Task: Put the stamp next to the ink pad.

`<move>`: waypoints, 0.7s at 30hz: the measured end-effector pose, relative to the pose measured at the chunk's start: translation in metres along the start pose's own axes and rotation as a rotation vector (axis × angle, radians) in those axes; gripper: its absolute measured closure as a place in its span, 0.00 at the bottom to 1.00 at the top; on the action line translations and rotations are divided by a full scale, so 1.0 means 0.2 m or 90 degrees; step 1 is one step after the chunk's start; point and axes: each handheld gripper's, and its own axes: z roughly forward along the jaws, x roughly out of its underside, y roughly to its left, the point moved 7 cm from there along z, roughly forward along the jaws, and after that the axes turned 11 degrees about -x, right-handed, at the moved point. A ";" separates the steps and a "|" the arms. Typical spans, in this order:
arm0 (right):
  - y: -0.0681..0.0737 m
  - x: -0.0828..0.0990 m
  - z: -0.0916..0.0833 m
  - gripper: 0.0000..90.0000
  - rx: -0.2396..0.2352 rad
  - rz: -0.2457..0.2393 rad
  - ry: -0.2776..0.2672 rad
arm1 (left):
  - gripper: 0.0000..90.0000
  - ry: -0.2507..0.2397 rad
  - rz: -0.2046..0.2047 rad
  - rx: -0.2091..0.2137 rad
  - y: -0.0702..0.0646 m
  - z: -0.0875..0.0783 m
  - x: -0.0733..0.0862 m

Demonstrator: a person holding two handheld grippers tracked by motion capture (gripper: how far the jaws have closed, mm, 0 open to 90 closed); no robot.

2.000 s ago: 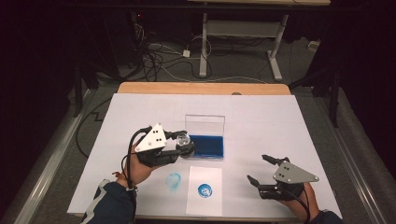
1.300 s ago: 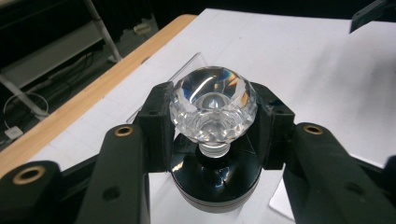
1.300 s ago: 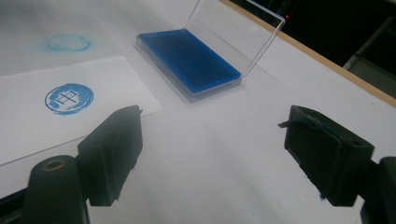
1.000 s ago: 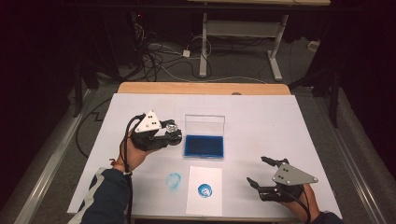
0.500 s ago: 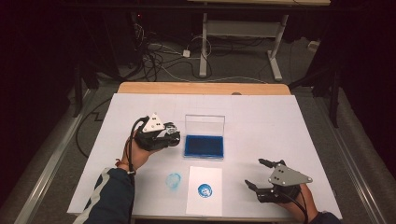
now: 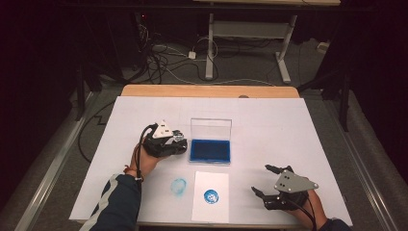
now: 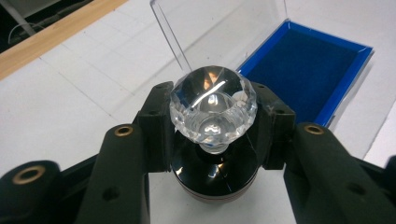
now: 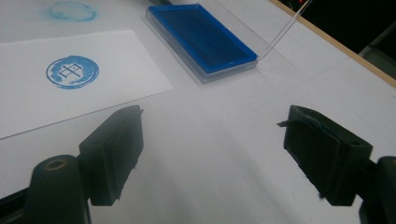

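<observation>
White bench paper fills mid-frame; my left gripper (image 6: 169, 143) clamps the crystal-knobbed stamp (image 7: 213, 122), standing upright just left of the blue ink pad (image 6: 210, 150). My right gripper (image 6: 269, 184) waits open, empty, lower right.

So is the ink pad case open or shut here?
Open. The ink pad case has its clear lid standing upright behind the exposed blue pad, as the left gripper view also shows.

A white-topped counter (image 6: 269, 120) with a light wooden far edge (image 6: 207, 91) stands on grey carpeted floor (image 6: 57, 144) in a dark room; behind it, tangled black and white cables (image 6: 168, 57) lie beside a white metal desk frame (image 6: 250, 33)
</observation>
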 end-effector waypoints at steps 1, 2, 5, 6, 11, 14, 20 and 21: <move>0.00 0.00 0.00 0.23 -0.001 0.000 0.000 | 0.60 0.002 0.000 0.001 0.00 0.00 0.00; 0.00 0.00 0.00 0.23 -0.001 -0.003 0.001 | 0.60 0.005 0.002 -0.003 0.00 0.01 0.01; 0.00 0.00 0.00 0.23 0.001 -0.007 0.004 | 0.60 0.005 0.000 0.000 0.00 0.01 0.01; 0.00 0.00 0.00 0.23 0.001 -0.005 0.004 | 0.60 0.007 0.000 -0.002 0.00 0.01 0.01; 0.00 0.00 0.00 0.23 -0.006 0.001 0.001 | 0.59 0.008 -0.004 -0.001 -0.01 0.02 0.03; 0.00 0.00 0.00 0.23 -0.007 0.004 0.002 | 0.59 0.015 -0.003 -0.004 0.00 0.03 0.04; 0.00 0.00 0.00 0.24 -0.006 -0.001 0.002 | 0.59 0.017 -0.004 0.004 -0.02 0.04 0.05; 0.00 0.00 0.00 0.24 -0.006 -0.001 0.002 | 0.59 0.020 0.000 0.005 -0.02 0.05 0.05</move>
